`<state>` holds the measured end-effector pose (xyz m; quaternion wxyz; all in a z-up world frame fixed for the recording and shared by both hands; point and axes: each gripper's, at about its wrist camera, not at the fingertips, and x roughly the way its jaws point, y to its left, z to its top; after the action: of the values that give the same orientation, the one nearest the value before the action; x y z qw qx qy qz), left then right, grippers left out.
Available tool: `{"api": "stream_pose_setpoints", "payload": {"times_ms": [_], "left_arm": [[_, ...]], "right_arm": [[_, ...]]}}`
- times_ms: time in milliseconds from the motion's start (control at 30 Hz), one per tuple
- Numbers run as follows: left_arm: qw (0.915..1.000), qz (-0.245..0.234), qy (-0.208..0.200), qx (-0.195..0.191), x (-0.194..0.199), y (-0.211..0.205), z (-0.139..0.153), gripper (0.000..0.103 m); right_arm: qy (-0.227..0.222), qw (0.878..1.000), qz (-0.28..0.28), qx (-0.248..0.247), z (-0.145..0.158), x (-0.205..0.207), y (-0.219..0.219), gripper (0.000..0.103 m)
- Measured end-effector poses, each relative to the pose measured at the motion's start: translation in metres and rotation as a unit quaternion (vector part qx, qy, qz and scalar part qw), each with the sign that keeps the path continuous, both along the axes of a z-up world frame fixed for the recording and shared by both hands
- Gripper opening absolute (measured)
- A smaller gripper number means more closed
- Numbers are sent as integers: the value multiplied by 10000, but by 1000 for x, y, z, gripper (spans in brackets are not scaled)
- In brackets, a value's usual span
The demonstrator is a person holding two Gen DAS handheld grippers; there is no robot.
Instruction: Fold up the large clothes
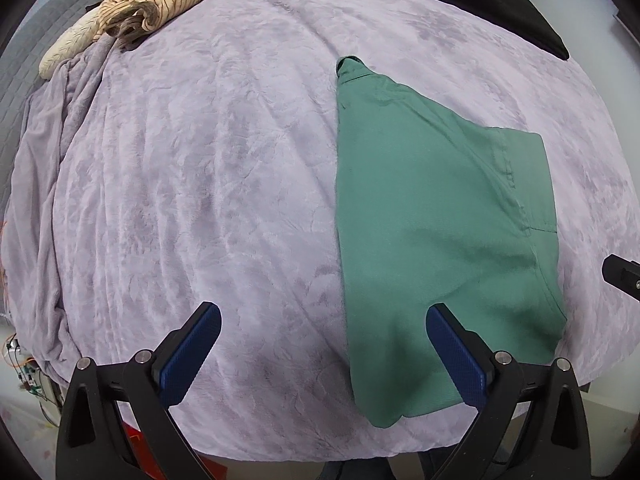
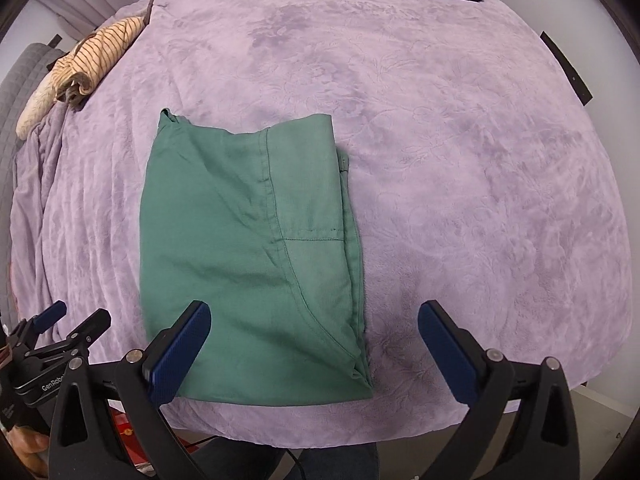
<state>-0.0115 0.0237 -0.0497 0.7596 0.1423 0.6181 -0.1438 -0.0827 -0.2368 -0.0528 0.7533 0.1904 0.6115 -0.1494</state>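
On the bed: a green garment (image 2: pixel 248 248) is laid folded on the purple blanket (image 2: pixel 460 160), near the front edge.
Left gripper (image 1: pixel 322 352): jaws are spread wide, nothing pinched; it is held above the garment's left edge.
Right gripper (image 2: pixel 314 344): jaws are spread wide and empty, above the garment's near right corner.
Step in hand: the fold appears released; judged mostly done, one more fold or smoothing possibly remaining.
Doing it well: edges should be squared before any further fold, and the layered right hem is best pinched through all layers so that none slips.
Left view only: the garment's collar end (image 1: pixel 348 65) is shown tapering, and a tip of the right gripper at the frame edge.
Right view only: the stacked hem layers (image 2: pixel 354 280) and the seam lines are seen plainly.
Both views: striped clothes (image 1: pixel 168 0) and a black garment (image 1: pixel 492 8) are left at the far side.
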Motion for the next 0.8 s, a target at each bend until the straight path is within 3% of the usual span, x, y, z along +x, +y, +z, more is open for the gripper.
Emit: {"api": "stream_pose_setpoints", "payload": {"times_ms": [800], "left_arm": [[9999,106,4,-12,2,-2,2,103]], "right_arm": [[39,10000,33,15,-3,2,-2,103]]}}
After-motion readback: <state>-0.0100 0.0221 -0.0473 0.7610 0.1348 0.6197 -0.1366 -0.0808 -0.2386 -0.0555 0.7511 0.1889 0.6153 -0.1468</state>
